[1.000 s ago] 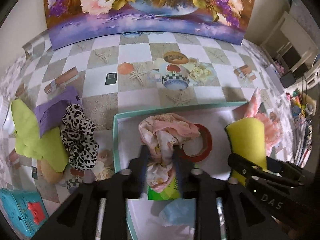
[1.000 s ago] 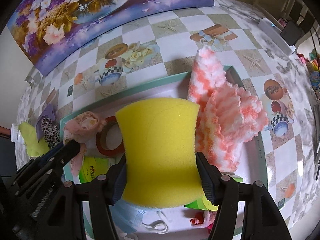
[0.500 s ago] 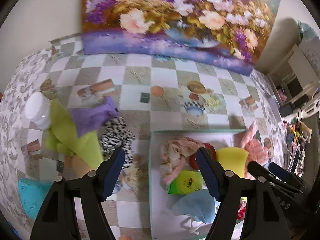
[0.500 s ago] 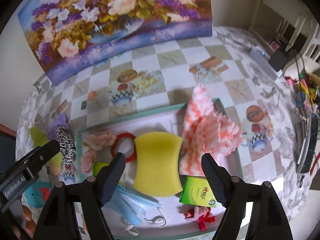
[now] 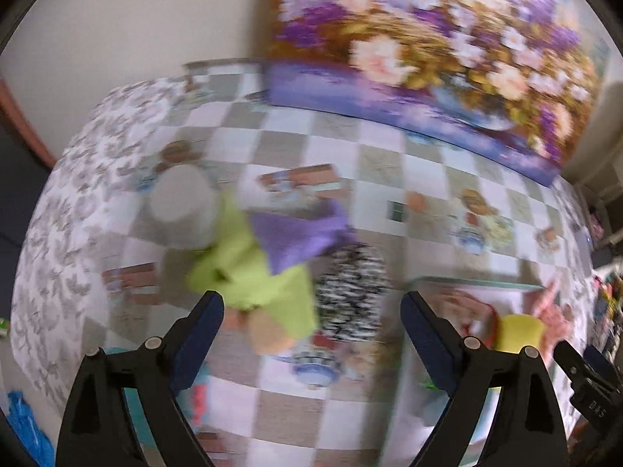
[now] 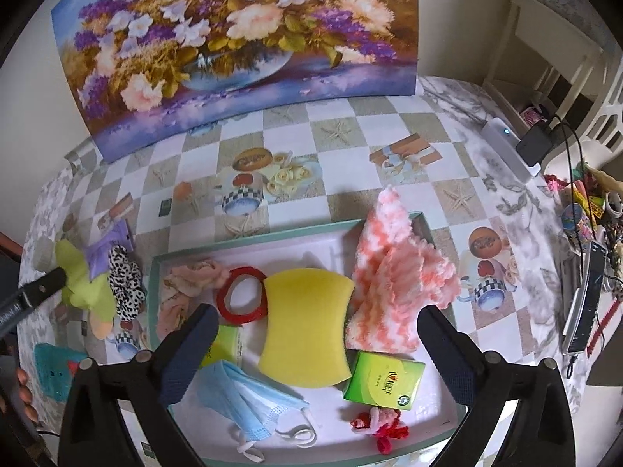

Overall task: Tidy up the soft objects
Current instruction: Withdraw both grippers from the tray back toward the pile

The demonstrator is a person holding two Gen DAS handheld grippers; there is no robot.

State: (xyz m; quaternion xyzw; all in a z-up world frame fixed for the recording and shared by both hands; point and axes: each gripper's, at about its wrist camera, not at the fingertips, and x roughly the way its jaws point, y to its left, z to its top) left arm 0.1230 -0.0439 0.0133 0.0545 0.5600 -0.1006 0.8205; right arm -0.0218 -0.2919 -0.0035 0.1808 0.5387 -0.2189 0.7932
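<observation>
A teal-rimmed white tray (image 6: 253,239) holds a yellow sponge (image 6: 305,327), a pink-and-white fluffy cloth (image 6: 397,292), a pink floral cloth (image 6: 187,284), a blue face mask (image 6: 249,401), a red tape ring (image 6: 241,299) and green packs. My right gripper (image 6: 313,334) is open and empty above the sponge. My left gripper (image 5: 311,325) is open and empty, above a leopard-print scrunchie (image 5: 352,292), a lime-green cloth (image 5: 253,272) and a purple cloth (image 5: 300,237) lying left of the tray. The left wrist view is blurred.
A flower painting (image 6: 233,46) leans on the wall behind the table. A white lidded jar (image 5: 181,204) stands by the green cloth. A teal box (image 6: 56,369) lies at the front left. Cables, a phone and clutter line the right edge (image 6: 584,303).
Both grippers have let go, the left of the pink floral cloth, the right of the yellow sponge, both now in the tray. Both rose, and the left swung left over the cloths.
</observation>
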